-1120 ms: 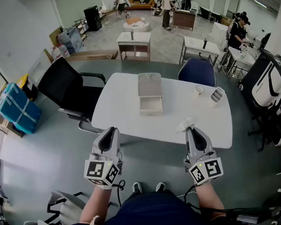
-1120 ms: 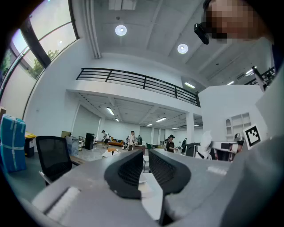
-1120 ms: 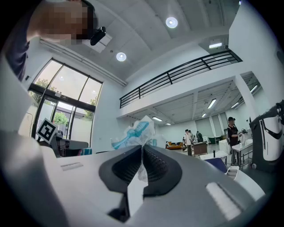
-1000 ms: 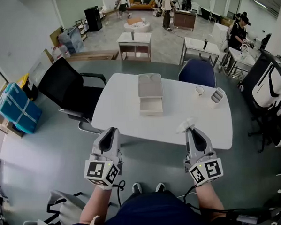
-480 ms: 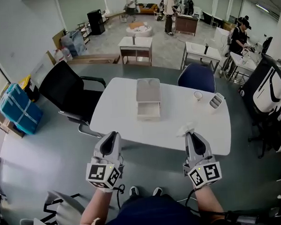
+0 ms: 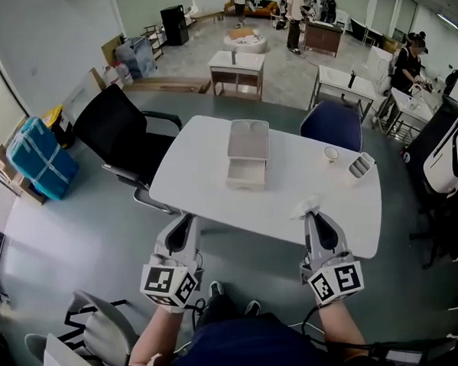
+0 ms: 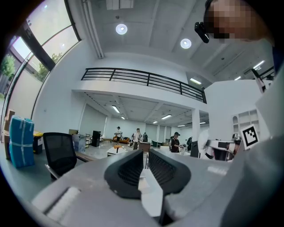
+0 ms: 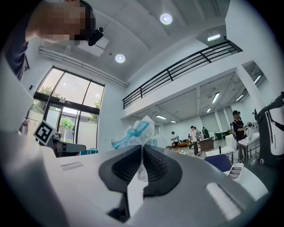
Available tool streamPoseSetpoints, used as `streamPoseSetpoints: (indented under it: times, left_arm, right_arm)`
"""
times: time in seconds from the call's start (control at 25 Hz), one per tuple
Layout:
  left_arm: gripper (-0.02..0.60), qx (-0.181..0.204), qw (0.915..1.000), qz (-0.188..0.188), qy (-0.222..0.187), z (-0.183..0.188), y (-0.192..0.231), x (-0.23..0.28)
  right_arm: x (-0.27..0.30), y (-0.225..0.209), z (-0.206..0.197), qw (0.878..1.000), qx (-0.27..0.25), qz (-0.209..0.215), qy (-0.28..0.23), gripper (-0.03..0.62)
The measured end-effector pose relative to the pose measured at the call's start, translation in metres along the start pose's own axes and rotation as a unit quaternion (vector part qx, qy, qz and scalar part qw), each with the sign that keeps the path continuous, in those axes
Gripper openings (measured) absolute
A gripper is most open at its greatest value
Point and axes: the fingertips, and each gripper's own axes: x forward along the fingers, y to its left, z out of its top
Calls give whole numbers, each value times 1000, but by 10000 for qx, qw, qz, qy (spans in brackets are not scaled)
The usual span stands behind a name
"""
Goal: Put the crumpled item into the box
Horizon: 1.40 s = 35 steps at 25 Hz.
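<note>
The white bench (image 6: 206, 179) fills the middle of the head view, with a black chair (image 6: 119, 134) at its left side and a blue chair (image 6: 331, 125) at its far right. A pale box (image 6: 247, 151) stands near the bench's centre, towards the far edge.

The left claw (image 6: 179, 233) sits at lower left, pointing at the bench from just short of its near edge. In its own view the jaws stand close together with nothing between them.

The right claw (image 6: 316, 216) sits at lower right, its tip over the bench's near edge. Its jaws are clamped on the crumpled item (image 6: 305, 206), a white wad with blue-green print that sticks up from between the pads. The item is at the near right of the bench, well apart from the box.
</note>
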Motion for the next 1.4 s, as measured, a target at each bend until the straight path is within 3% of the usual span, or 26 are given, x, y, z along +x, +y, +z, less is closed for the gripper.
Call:
streamPoseSetpoints:
  times: [0.52,1.16,1.4]
  left_arm:
    - [43,56,9998,-206,-3,8,31,56]
    - [43,-107,9984,-556,-18,19,152,139]
    - [43,-232,9978,-619,61,12,181,151]
  right_arm:
    - [48,-16,-8,9996,-115,-258,89,17]
    - [164,7,-23,9964,-267,-781,171,17]
    - [192,24,-34,9962,-280,-770,301,18]
